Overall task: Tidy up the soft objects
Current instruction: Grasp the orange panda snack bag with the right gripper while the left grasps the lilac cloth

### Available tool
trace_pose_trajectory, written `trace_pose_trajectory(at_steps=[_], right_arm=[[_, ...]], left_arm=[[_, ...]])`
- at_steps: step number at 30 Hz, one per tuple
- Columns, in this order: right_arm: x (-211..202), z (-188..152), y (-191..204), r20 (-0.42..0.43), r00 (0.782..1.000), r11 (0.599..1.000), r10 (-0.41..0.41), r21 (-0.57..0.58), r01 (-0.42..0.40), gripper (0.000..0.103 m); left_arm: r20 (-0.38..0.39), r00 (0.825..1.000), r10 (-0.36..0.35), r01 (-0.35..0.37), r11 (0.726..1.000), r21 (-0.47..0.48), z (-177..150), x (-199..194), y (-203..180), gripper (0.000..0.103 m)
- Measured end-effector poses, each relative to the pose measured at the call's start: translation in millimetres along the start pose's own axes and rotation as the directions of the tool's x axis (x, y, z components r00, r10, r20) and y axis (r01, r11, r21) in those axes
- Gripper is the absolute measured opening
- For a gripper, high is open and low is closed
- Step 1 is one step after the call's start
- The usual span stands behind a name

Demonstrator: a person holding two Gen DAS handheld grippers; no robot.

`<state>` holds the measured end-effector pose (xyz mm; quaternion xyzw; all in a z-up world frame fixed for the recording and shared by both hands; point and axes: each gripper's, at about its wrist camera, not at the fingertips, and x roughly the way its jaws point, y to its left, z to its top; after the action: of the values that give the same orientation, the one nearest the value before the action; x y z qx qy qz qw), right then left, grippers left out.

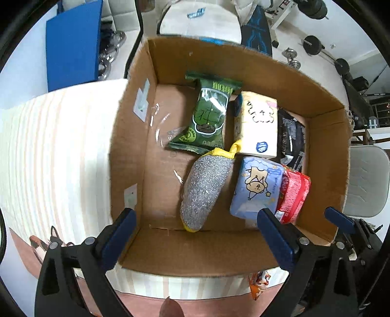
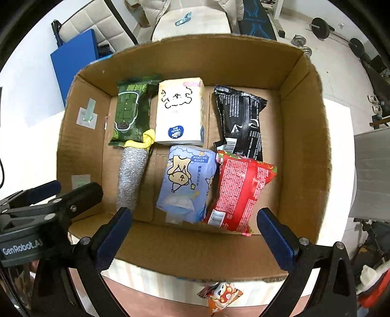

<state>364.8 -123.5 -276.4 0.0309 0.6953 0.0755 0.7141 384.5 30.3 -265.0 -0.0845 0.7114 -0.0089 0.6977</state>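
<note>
An open cardboard box [image 2: 302, 136] holds several soft packs: a green pouch [image 2: 130, 112], a cream tissue pack [image 2: 180, 112], a black pouch [image 2: 243, 122], a red pouch [image 2: 241, 192], a lilac tissue pack [image 2: 187, 180] and a silver scouring mitt with yellow trim [image 2: 132, 170]. In the left wrist view the same box [image 1: 136, 146] shows the mitt [image 1: 204, 187] and green pouch [image 1: 207, 114]. My left gripper [image 1: 198, 236] is open and empty over the box's near wall. My right gripper [image 2: 195, 234] is open and empty over the near wall.
The box stands on a striped cloth [image 1: 48, 151]. An orange snack pack [image 2: 219, 296] lies in front of the box, below the near wall. A blue board [image 1: 73, 46] and a white chair [image 2: 192, 22] stand behind. Dumbbells [image 2: 324, 28] lie on the floor.
</note>
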Motion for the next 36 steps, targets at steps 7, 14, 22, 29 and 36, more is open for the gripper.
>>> trace_pose_trajectory(at_steps=[7, 14, 22, 29, 36], right_arm=[[-36.9, -22.5, 2.7, 0.088, 0.993, 0.997, 0.075, -0.027, -0.073, 0.103], [-55.6, -104.5, -8.3, 0.126, 0.983, 0.990, 0.133, -0.066, -0.125, 0.103], [20.6, -161.6, -13.0, -0.022, 0.997, 0.997, 0.070, -0.038, -0.071, 0.103], [63.1, -175.4, -22.4, -0.086, 0.996, 0.999, -0.036, -0.034, 0.033, 0.103], [91.6, -188.1, -44.3, -0.172, 0.985, 1.000, 0.001, 0.014, 0.001, 0.103]], left_arm=[[0.151, 0.988, 0.014, -0.019, 0.999, 0.030, -25.0, -49.7, -3.3, 0.101], [0.244, 0.956, 0.165, -0.201, 0.971, 0.131, -99.6, -43.2, 28.2, 0.101], [0.067, 0.933, 0.355, -0.353, 0.860, 0.369, -117.4, 78.1, 45.2, 0.101], [0.106, 0.902, 0.418, -0.406, 0.741, 0.535, -115.5, 124.2, 23.6, 0.101], [-0.015, 0.959, 0.283, -0.233, 0.817, 0.528, -133.4, 124.5, 7.0, 0.098]])
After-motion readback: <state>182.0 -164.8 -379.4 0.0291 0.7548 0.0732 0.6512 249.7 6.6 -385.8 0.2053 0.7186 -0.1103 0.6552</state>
